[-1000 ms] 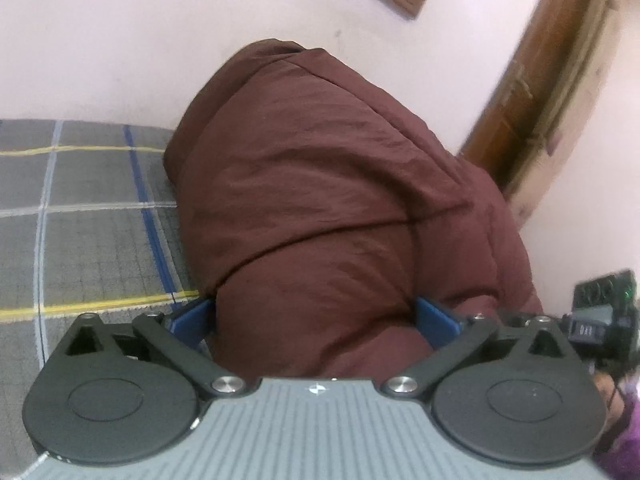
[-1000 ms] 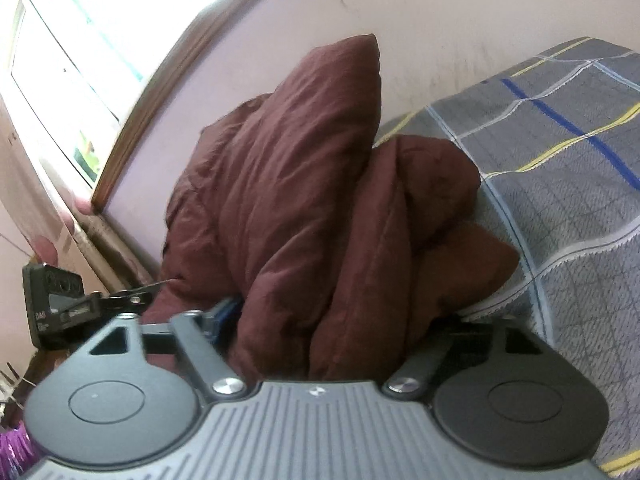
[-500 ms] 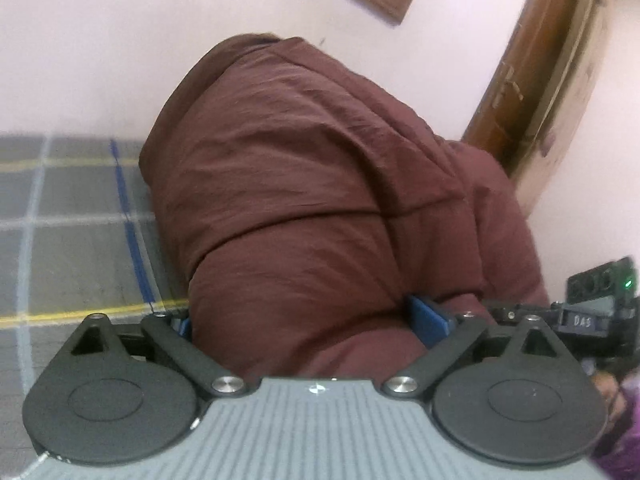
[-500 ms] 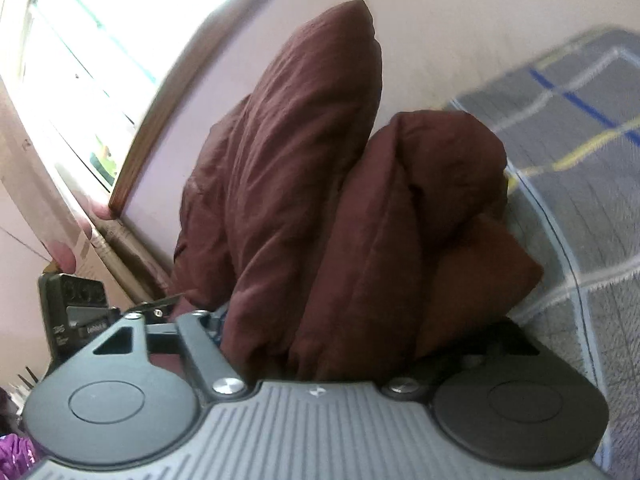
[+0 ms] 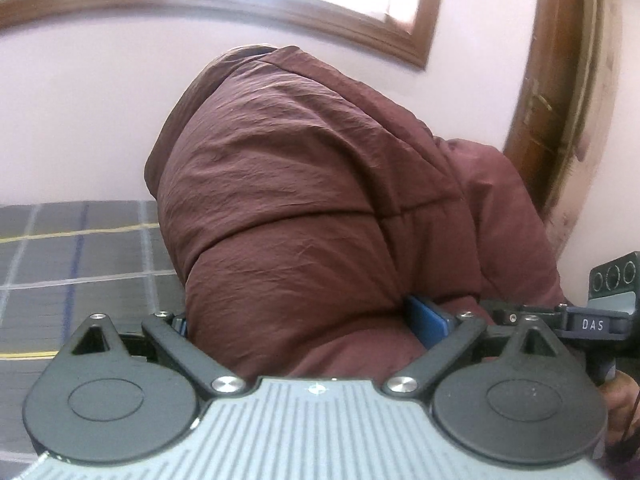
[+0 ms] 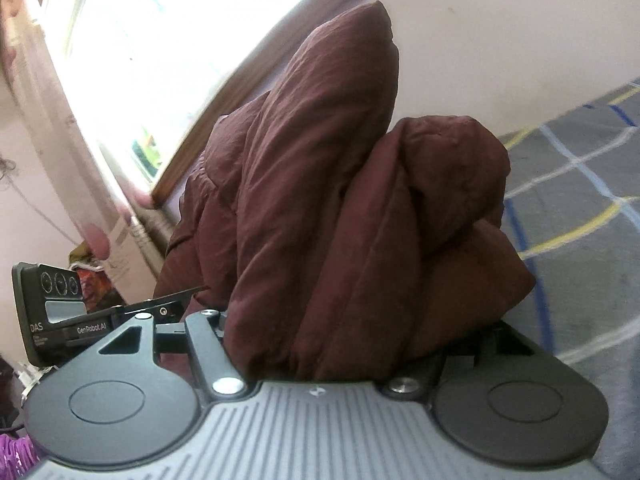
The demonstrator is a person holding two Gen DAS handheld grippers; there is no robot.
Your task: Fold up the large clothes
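A maroon padded jacket (image 5: 312, 200), folded into a thick bundle, fills the left wrist view. My left gripper (image 5: 304, 320) is shut on its near end, with a blue pad (image 5: 430, 320) pressed into the fabric on the right side. In the right wrist view the same jacket (image 6: 320, 200) stands up in tall folds, and my right gripper (image 6: 348, 328) is shut on its lower edge. Cloth hides the right gripper's fingertips. The bundle is raised, with the grey plaid bed cover (image 5: 80, 248) below and behind it.
The plaid bed cover (image 6: 580, 200) stretches away on the right. A pink wall with a wooden window frame (image 5: 280, 4) stands behind, and a wooden door (image 5: 560, 80) is at the right. The bright window (image 6: 120, 60) is on the left.
Both grippers have squeezed in on the jacket and risen with it. The bundle now stands higher against the wall, and less of the bed shows.
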